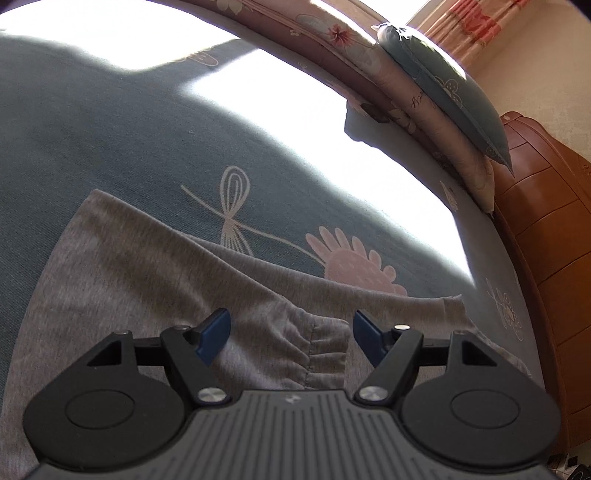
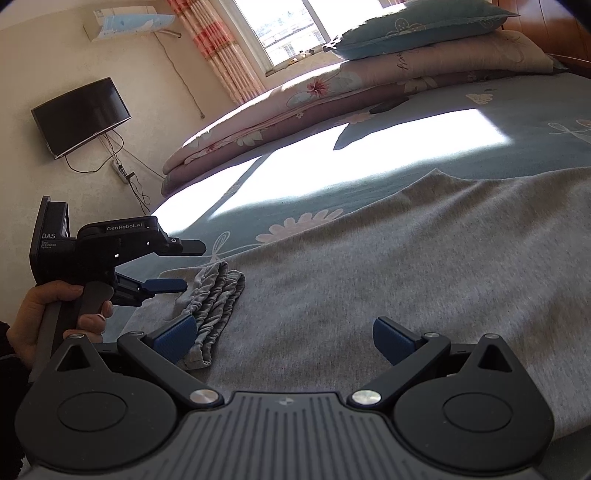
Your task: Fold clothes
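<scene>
Grey garment [image 2: 369, 266], spread flat across the near half of the bed [image 2: 461, 147], is what I am folding; it lies on the blue flowered sheet so I have a smooth surface to crease against. One sleeve is already laid back over the body, its gathered cuff [image 2: 218, 295] resting near the left edge where I can reach it.

My left claw [image 1: 291, 334] hangs just above that cuff with both blue pads apart and nothing between them, lined up, I judge, to pinch the gathered band. In the right view it shows from the side, my hand [image 2: 55, 317] around its handle.

My right claw [image 2: 284, 341] waits low over the garment's middle, also spread wide and empty, probably ready to pin the cloth.

The folded quilt [image 2: 295, 99] and pillow [image 2: 417, 26] sit along the far side, out of my way.
</scene>
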Demonstrator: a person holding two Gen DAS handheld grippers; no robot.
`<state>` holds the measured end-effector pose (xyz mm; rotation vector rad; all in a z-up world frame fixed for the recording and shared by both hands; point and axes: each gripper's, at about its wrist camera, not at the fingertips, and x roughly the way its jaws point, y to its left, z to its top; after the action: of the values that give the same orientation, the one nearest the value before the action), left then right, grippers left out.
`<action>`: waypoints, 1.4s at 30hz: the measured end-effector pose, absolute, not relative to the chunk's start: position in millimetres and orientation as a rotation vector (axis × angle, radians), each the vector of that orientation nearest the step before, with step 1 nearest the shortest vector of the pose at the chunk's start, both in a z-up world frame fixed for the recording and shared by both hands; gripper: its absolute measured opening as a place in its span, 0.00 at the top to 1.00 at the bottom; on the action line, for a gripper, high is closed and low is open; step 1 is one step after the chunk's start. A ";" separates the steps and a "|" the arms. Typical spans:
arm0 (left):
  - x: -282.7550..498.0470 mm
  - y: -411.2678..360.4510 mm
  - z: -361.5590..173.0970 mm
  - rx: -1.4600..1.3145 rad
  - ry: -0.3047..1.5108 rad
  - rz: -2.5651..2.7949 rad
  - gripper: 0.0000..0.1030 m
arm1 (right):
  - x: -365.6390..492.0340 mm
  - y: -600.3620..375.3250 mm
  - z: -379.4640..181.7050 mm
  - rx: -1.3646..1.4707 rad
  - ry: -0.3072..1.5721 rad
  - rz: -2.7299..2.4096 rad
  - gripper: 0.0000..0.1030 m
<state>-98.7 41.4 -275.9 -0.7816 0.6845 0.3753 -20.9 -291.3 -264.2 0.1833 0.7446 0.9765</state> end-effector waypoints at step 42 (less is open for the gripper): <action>-78.8 -11.4 -264.4 -0.691 0.670 0.258 0.22 | -3.5 -298.1 -278.5 0.248 0.856 0.924 0.00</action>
<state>-78.8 -11.4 -264.4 -0.6914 0.6705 0.2582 -3.5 -298.1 -278.5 0.2476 0.8558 0.9242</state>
